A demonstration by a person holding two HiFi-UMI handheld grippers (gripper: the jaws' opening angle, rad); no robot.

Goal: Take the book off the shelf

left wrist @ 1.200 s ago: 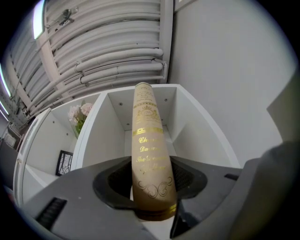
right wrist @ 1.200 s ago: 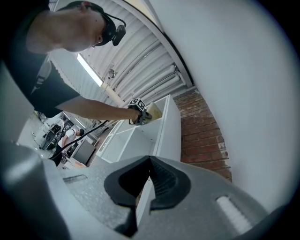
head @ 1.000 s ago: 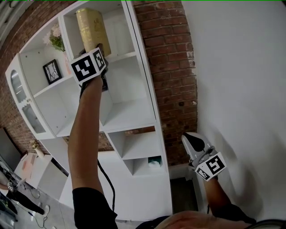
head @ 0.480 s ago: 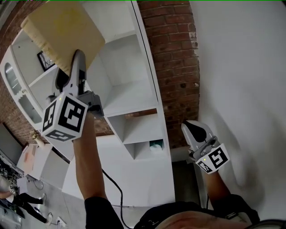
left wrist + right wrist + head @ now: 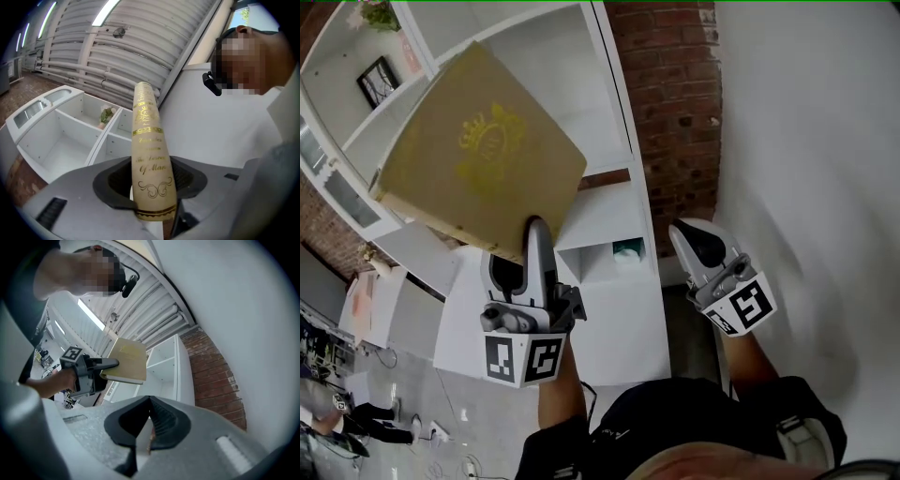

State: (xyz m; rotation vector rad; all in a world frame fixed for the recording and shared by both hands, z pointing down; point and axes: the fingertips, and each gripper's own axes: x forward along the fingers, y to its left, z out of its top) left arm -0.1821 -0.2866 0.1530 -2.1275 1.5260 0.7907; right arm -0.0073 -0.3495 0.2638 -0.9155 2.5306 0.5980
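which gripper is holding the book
The left gripper: its jaws are clamped on the tan, gold-printed book at its spine. The right gripper is by the white wall, jaws together with nothing between them.

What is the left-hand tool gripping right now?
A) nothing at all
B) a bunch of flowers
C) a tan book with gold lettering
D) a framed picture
C: the left gripper has its fingers pressed on either side of a tan book with gold print, held out in front of the white shelf.
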